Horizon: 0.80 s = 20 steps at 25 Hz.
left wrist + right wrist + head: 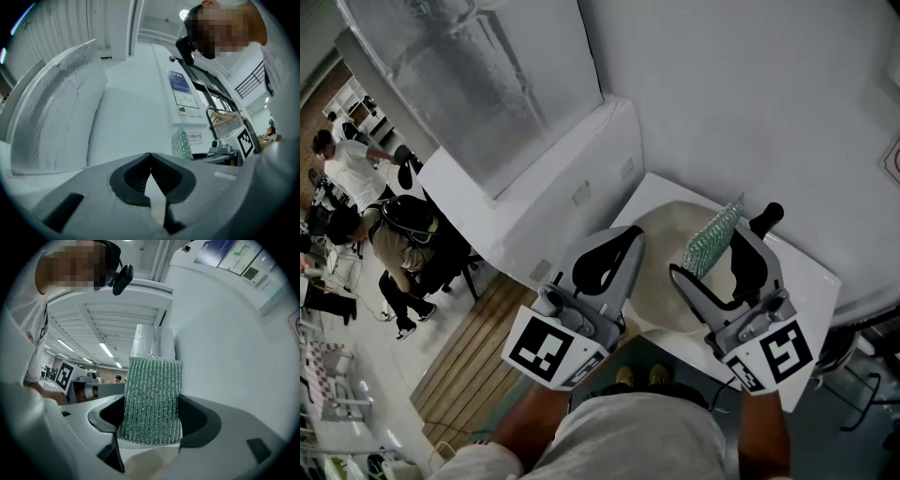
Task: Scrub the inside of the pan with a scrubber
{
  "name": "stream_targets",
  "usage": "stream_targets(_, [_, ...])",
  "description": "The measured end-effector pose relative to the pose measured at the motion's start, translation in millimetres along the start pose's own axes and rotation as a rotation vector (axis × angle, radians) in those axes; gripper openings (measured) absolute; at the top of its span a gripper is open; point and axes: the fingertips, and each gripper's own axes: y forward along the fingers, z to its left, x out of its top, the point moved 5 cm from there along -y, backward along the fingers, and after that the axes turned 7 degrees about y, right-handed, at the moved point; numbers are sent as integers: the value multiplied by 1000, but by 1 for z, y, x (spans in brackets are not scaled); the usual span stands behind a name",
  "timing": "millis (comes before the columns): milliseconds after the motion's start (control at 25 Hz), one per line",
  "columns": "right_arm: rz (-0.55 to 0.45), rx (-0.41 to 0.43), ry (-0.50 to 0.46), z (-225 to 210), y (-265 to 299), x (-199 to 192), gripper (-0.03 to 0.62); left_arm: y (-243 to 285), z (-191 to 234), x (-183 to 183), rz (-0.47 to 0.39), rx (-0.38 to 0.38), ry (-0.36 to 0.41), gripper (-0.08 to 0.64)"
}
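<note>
Over the left side of the round cream pan [659, 277], the left gripper [628, 239] hangs with jaws pressed together, empty. Over the pan's right side, the right gripper [710, 262] pinches a green glittery mesh scrubber [714, 234]. The scrubber looks light, soft and squashy, and is best gripped mid-body.

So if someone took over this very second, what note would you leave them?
Left hand-held gripper: shut, empty.
Right hand-held gripper: shut on the green scrubber, which sticks out past its jaws over the pan.
Cream pan: on the white table, below both grippers.
Done: scrubber is in hand.
Left: bring it down into the pan and scrub the inside; no contact shows yet.
</note>
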Motion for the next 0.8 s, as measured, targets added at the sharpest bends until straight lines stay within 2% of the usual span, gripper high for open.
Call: stream_targets(800, [16,-4,10,-1,0,-2,351,1,-1,-2,6,-5,-8,17])
